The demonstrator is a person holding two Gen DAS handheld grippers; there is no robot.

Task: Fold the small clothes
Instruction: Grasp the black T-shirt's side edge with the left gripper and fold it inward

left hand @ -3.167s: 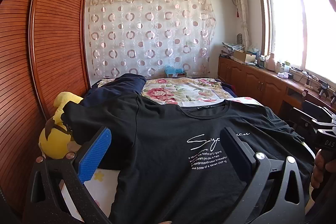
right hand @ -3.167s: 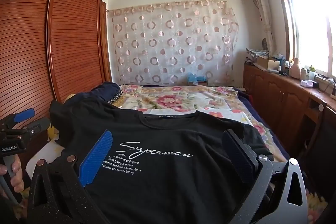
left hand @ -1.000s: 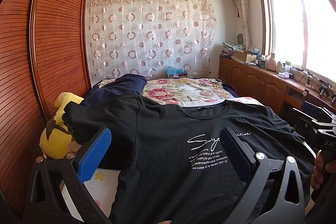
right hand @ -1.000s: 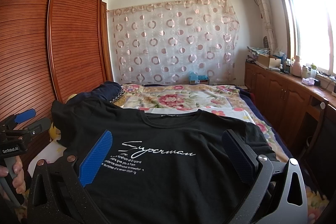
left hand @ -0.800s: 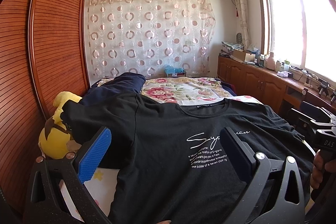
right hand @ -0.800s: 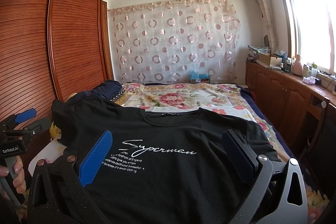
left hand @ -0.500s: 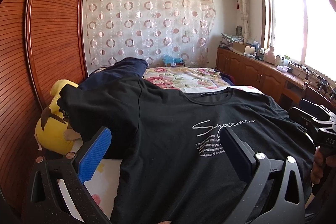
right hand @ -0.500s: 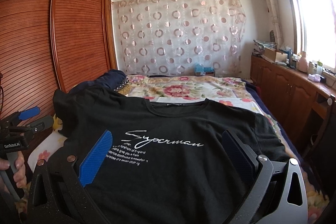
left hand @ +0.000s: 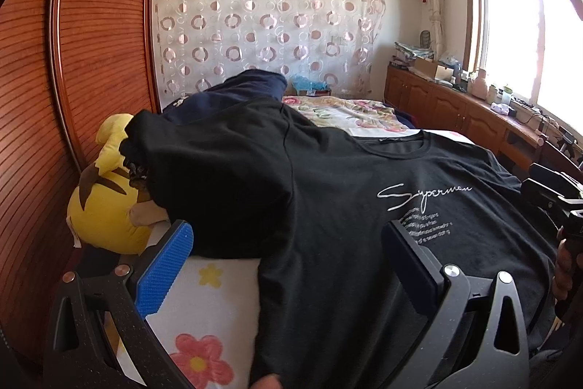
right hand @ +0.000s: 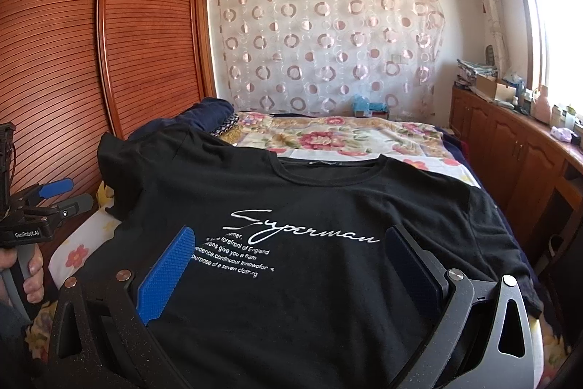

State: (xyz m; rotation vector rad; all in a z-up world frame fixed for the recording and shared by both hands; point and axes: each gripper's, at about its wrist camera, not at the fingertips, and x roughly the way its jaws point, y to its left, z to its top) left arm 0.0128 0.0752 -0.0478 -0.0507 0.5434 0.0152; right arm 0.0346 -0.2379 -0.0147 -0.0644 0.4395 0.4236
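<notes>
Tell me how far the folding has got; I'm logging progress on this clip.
Done: the black T-shirt lies spread face up on the bed, print showing. In hand: nothing; the left gripper and right gripper hover open over it. Left: every fold, and one sleeve drapes over the yellow plush toy.

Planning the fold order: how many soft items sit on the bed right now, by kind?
Black T-shirt: 1
Yellow plush toy: 1
Navy bundle of fabric, by the plush toy: 1
Floral bedspread: 1
Total: 4
</notes>
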